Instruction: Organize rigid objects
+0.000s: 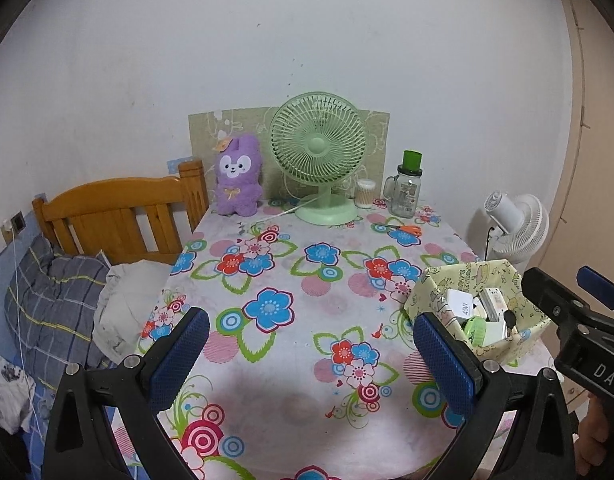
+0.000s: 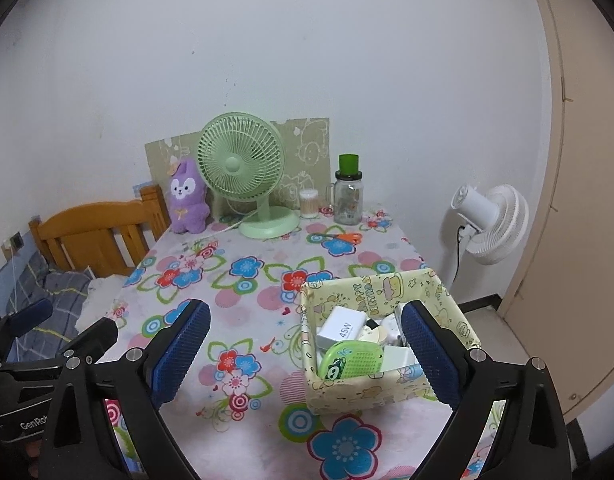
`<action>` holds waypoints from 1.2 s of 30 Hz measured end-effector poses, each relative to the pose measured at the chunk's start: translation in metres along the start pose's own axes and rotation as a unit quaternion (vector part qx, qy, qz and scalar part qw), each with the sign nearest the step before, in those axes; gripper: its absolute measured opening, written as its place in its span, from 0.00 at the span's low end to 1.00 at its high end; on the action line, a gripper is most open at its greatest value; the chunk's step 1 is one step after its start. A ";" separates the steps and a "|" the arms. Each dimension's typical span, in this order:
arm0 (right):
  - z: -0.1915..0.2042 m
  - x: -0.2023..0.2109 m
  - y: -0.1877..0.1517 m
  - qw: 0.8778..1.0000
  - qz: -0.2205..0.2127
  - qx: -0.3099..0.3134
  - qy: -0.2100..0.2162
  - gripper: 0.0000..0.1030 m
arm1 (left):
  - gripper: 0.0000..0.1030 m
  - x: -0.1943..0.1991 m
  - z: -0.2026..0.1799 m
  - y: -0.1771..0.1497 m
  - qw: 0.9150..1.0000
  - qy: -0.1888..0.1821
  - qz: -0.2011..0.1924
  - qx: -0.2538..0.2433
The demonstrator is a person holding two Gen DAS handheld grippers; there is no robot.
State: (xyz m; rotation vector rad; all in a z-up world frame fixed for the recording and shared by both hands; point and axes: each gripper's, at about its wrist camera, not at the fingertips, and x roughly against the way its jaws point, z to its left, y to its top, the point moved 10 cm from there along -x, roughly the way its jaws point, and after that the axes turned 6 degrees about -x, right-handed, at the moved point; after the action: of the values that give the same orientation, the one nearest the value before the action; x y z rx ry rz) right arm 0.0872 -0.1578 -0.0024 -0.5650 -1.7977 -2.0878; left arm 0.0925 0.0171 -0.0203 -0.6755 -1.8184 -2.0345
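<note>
My right claw [image 2: 305, 350] stands wide and holds nothing. My left claw [image 1: 309, 354] is wide too, with only the flowered tablecloth [image 1: 291, 276] under it. The yellow paper box [image 2: 391, 384] sits on the cloth just ahead of my right finger, full with a white charger [image 2: 341, 330] and a green case [image 2: 353, 360].

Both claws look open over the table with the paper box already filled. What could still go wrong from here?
1. The paper box sits near the table's right edge; a nudge from the right claw beside it might push it off.
2. The green case leans on the box's front wall and might tip out.
3. The scissors still lie out by the glass jar; reaching for them risks knocking it.
</note>
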 end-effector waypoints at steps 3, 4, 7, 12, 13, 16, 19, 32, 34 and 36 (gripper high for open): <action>0.000 0.000 -0.001 1.000 0.000 0.000 0.005 0.95 | 1.00 0.005 -0.003 0.003 1.000 0.002 -0.010 -0.009; 0.000 0.000 -0.001 1.000 0.000 -0.001 0.006 0.95 | 1.00 0.006 -0.003 0.004 1.000 0.004 -0.013 -0.010; 0.000 0.000 -0.001 1.000 0.000 -0.001 0.007 0.95 | 1.00 0.008 -0.004 0.006 1.000 0.005 -0.013 -0.007; 0.001 0.000 -0.001 1.000 0.000 -0.001 0.008 0.95 | 1.00 0.007 -0.001 0.005 1.000 0.005 -0.013 0.003; 0.001 0.000 -0.001 1.000 0.000 -0.001 0.007 0.95 | 1.00 0.007 -0.001 0.005 1.000 0.005 -0.015 0.002; 0.000 -0.001 -0.001 1.000 0.000 0.000 0.007 0.96 | 1.00 0.005 0.000 0.004 1.000 0.006 -0.011 0.002; 0.000 -0.001 -0.003 1.000 0.000 0.003 0.004 0.96 | 1.00 0.003 0.002 0.003 1.000 0.005 -0.006 0.006; 0.003 -0.005 -0.004 1.000 -0.002 0.004 0.004 0.96 | 1.00 0.001 0.001 0.005 1.000 0.008 -0.004 0.000; 0.003 -0.005 -0.004 1.000 -0.002 0.003 0.003 0.96 | 1.00 0.001 0.000 0.006 1.000 0.009 -0.006 -0.003; 0.004 -0.005 -0.004 1.000 -0.001 0.004 0.004 0.96 | 1.00 0.001 -0.001 0.006 1.000 0.008 -0.006 -0.006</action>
State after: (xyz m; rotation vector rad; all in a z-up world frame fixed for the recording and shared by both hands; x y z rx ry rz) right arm 0.0894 -0.1536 -0.0079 -0.5517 -1.8009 -2.0804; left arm 0.0950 0.0155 -0.0146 -0.6511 -1.8087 -2.0539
